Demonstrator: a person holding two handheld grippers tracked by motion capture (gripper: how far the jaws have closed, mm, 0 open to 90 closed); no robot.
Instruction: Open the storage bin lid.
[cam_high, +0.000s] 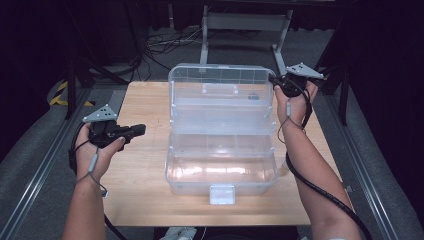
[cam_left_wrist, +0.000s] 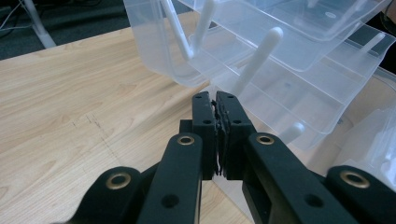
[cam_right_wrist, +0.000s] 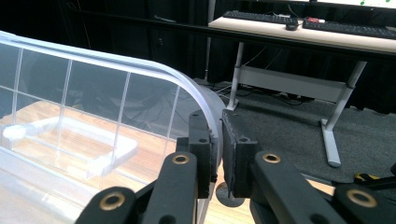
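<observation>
Clear plastic lid (cam_right_wrist: 140, 88) edge clamped between right gripper (cam_right_wrist: 218, 135) jaws, upper right of high view. Judgement: keep pinch on rim, swing lid along hinge arc, no twist. Left gripper (cam_left_wrist: 217, 105) jaws together, empty, beside box. Tiered box (cam_high: 220, 145) transparent, trays fanned open, centre of wooden table (cam_high: 145, 105), white latch front.
</observation>
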